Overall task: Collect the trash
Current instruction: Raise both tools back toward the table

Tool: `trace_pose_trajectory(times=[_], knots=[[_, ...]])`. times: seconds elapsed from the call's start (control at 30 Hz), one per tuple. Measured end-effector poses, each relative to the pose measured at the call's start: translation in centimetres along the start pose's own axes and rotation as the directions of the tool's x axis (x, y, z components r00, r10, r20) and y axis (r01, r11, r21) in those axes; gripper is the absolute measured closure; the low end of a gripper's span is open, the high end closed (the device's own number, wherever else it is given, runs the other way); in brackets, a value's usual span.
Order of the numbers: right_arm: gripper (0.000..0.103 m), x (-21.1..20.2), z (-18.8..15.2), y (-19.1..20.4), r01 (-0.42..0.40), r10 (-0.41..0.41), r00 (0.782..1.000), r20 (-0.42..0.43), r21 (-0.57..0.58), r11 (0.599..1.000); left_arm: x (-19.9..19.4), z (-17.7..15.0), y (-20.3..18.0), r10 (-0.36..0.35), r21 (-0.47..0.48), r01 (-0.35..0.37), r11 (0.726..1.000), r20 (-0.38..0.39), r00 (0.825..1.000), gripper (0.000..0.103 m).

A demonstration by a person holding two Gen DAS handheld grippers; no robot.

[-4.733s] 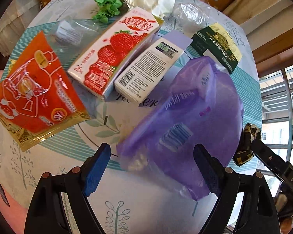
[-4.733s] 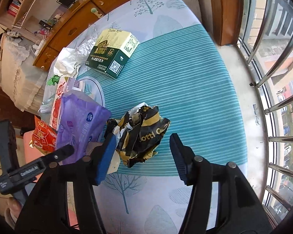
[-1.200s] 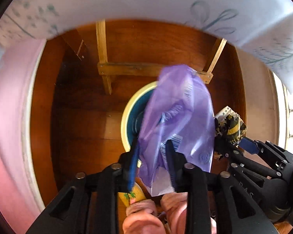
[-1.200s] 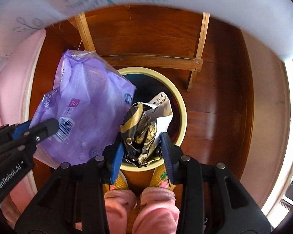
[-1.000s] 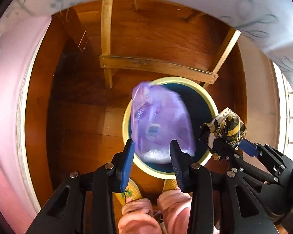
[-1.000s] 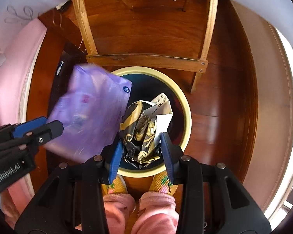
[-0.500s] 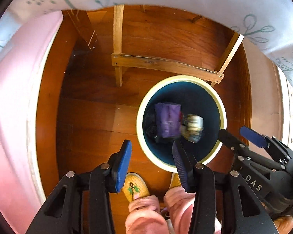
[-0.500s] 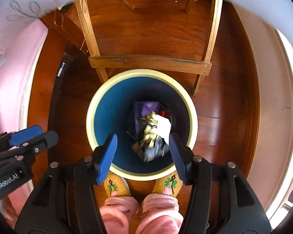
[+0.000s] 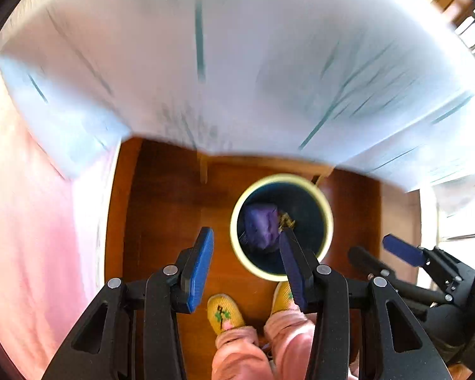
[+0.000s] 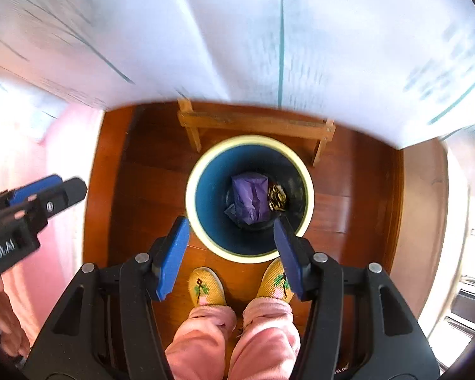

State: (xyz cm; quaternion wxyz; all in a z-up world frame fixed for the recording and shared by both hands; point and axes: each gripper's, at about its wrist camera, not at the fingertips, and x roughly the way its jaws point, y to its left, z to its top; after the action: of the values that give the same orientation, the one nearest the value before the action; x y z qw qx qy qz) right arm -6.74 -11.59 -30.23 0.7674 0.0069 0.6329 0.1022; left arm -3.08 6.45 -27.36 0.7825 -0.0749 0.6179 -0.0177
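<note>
A round bin with a cream rim and dark blue inside stands on the wooden floor. At its bottom lie the purple plastic bag and the black-and-gold crumpled wrapper. The bin and the purple bag also show in the left wrist view. My left gripper hangs high above the floor, open and empty. My right gripper is open too, wider, with nothing between its blue pads. Both point steeply down.
The hanging tablecloth, white with teal lines, fills the top of both views, blurred. A wooden table rail runs behind the bin. The person's yellow slippers and pink trousers stand just before the bin. Pink fabric lies at the left.
Both grippers have risen well above the bin, which looks smaller now. The wrapper has come to rest beside the purple bag. The tablecloth edge has come into view.
</note>
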Motion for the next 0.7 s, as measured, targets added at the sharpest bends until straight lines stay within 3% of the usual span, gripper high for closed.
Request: trace_pose_trajectory(times=[0.17, 0.4, 0.7], knots=[[0.051, -7.9, 1.1, 1.3, -0.006, 0.006, 0.997, 0.080, -0.005, 1.000, -8.0, 1.7, -0.7, -0.026, 0.011, 0.026, 1.000, 0.088, 0.996, 0.059], [0.051, -17.6, 2.3, 2.3, 0.001, -0.002, 0.980, 0.197, 0.005, 1.000, -17.0, 3.4, -2.3, 0.003, 0.071, -0.017, 0.997, 0.189, 0.982, 0.059], [0.051, -28.7, 3.5, 3.0, 0.032, -0.042, 0.918, 0.395, 0.033, 0.999, -26.1, 6.0, -5.0, -0.050, 0.143, 0.013, 0.990, 0.256, 0.965, 0.059]])
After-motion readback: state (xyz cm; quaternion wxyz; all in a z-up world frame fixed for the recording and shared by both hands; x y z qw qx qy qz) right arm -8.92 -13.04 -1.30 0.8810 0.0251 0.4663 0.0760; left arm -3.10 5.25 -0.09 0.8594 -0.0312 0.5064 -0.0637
